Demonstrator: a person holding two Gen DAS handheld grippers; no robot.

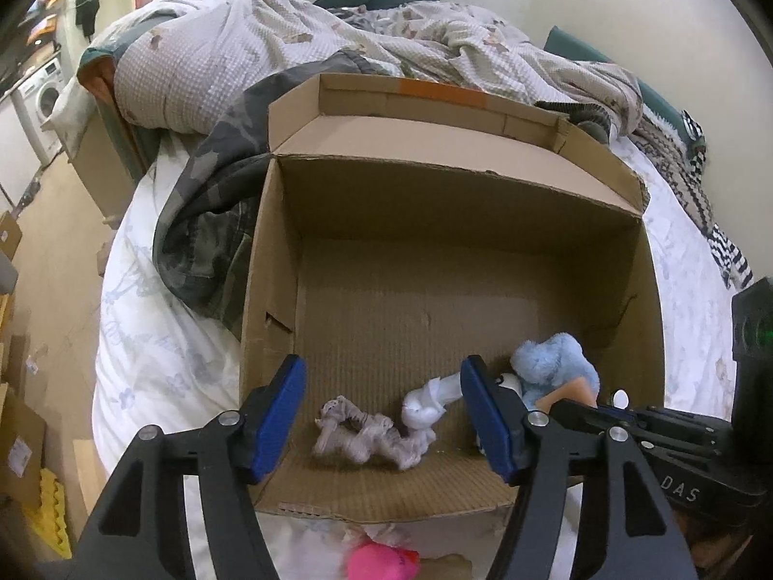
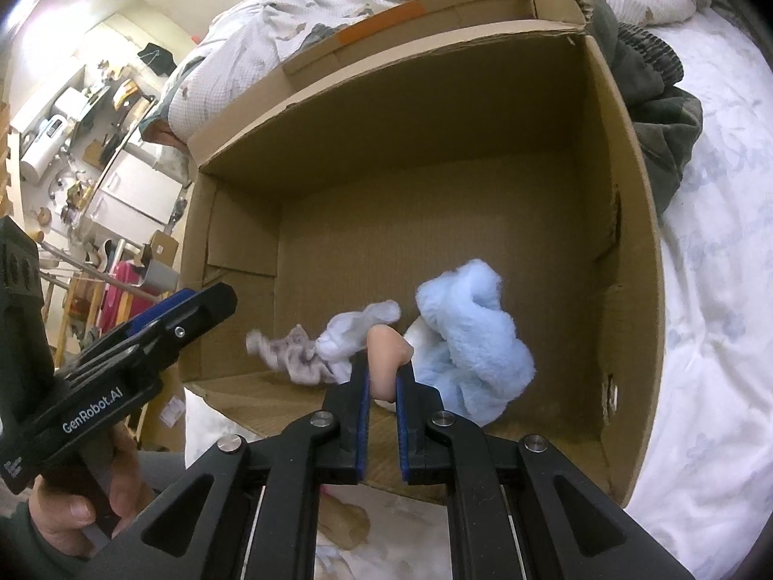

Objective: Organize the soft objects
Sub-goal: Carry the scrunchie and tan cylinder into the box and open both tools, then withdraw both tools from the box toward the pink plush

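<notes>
The step in hand looks like dropping soft things into the cardboard box (image 1: 449, 203) that sits on the bed (image 1: 159, 353). The left hand-held gripper (image 1: 386, 415) hangs over the box's near edge with its jaws standing well apart and nothing between the pads; no earlier view is given, so only that open, empty state can be told. Just below and ahead of it, on the box floor, lies a grey-white twisted cloth (image 1: 360, 437), and touching that, toward the right finger, a white knotted sock (image 1: 427, 406).

The right hand-held gripper (image 2: 383, 386) is closed nearly all the way on a small peach-coloured soft piece (image 2: 384, 353), which sticks up past its fingertips. Directly beyond and to the right of it rests the fluffy blue toy (image 2: 476, 333), already in the box and close to the right wall.

The next move, as I judge it, calls for the right jaws to part so the peach piece falls beside the blue toy, while the left goes off for another item; a pink soft thing (image 1: 381, 563) lies outside the box, below the left gripper and nearest the person.

Room is generous: most of the box floor ahead of both grippers is bare. The near wall is low, while the tall far flap and side walls stand well off. The two tools are close side by side, so they could knock together.
</notes>
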